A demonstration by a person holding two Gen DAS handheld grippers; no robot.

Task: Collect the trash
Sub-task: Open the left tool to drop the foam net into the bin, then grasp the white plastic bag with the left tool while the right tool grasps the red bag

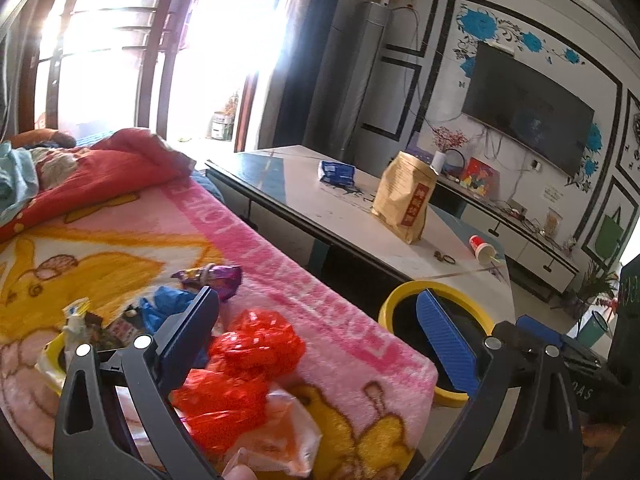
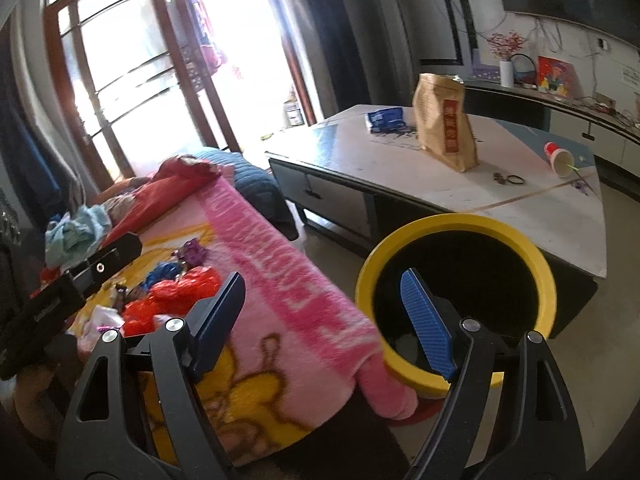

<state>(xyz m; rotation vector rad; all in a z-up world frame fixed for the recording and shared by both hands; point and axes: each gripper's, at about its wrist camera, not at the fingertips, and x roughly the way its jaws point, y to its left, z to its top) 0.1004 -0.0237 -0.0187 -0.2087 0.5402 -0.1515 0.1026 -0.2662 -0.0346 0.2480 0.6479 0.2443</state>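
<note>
Left tool: jaws wide, nothing between them, held low over the near corner of the bed. Right tool: jaws likewise wide and empty, one finger above the blanket edge, the other over the bin mouth.

Red wrappers: crumpled foil or plastic, heaped just ahead of the left tool's left finger, on the pink blanket. Judged very light, soft and springy; likely slippery. Best pinched across a raised crease, not the flat.

Clear bag: thin film, touching the red heap on its near side. Limp; would trail if lifted.

Purple wrapper and blue wrapper: farther up the blanket, near each other.

Yellow bin: dark inside, standing on the floor just beside the bed.

Desk: beyond the bin, carrying a brown paper bag, a blue packet and a tipped red cup.
</note>
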